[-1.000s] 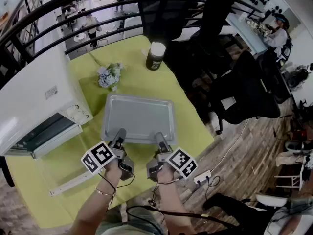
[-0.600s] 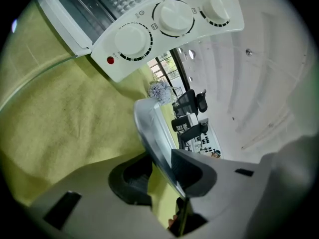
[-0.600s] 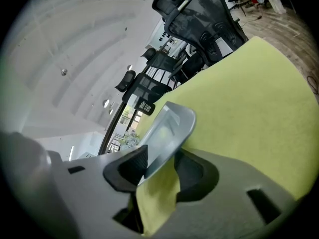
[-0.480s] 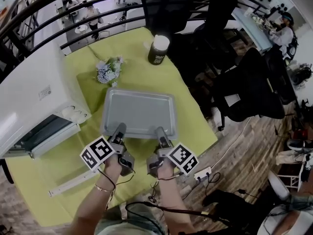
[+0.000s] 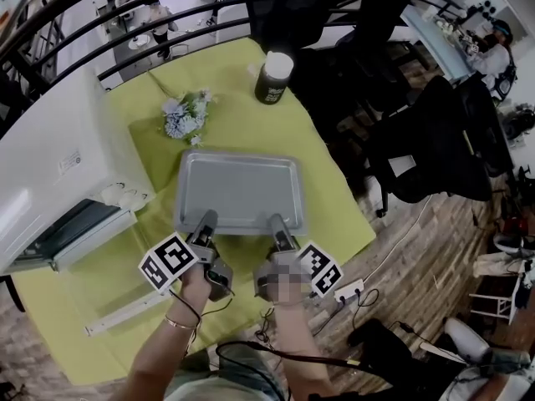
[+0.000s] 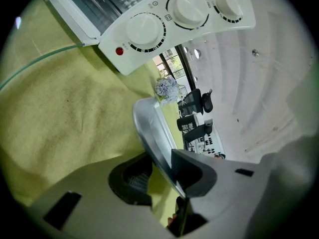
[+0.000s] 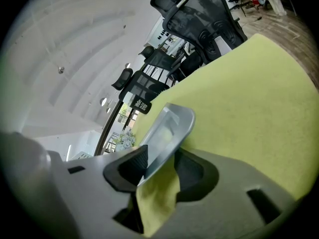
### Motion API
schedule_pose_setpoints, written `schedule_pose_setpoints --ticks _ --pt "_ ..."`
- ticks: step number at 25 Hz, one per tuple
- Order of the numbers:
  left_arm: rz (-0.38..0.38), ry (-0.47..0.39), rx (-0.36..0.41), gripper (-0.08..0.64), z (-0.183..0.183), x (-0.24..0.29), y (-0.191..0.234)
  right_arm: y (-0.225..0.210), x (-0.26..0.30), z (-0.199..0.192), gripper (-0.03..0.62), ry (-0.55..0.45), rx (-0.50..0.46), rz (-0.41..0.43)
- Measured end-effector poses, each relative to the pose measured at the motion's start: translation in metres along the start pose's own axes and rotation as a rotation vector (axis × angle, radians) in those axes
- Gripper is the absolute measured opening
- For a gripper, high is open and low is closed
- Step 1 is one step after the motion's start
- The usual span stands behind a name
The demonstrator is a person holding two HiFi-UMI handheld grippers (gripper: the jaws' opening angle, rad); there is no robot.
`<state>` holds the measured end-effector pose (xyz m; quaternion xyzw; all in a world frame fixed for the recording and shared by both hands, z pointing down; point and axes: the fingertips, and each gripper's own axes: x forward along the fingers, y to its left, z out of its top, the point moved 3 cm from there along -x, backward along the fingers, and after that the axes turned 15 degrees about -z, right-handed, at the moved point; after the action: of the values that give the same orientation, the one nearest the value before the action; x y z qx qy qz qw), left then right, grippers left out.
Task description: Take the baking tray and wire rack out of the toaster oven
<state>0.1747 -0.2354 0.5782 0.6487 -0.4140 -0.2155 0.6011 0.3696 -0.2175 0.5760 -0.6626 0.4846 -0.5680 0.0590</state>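
While our left gripper [image 5: 203,224] and right gripper [image 5: 276,225] keep their jaws clamped on the near rim of the baking tray [image 5: 238,192], little changes: it lies low at the worktop [image 5: 242,107], clear of the toaster oven [image 5: 58,165]. We judge the wire rack comes next.

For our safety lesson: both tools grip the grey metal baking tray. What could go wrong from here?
The left tool and right tool pinch only the near rim of the grey metal baking tray, so its far end might tip or slip free. Pushed forward, it could hit the pale flower bunch.
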Motion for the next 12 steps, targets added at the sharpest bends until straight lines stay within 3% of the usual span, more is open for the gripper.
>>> schedule_pose_setpoints --ticks 12 --pt "0.024 0.002 -0.035 0.109 -0.009 -0.0046 0.0085 -0.0075 -0.0006 -0.0022 0.161 0.008 -0.017 -0.018"
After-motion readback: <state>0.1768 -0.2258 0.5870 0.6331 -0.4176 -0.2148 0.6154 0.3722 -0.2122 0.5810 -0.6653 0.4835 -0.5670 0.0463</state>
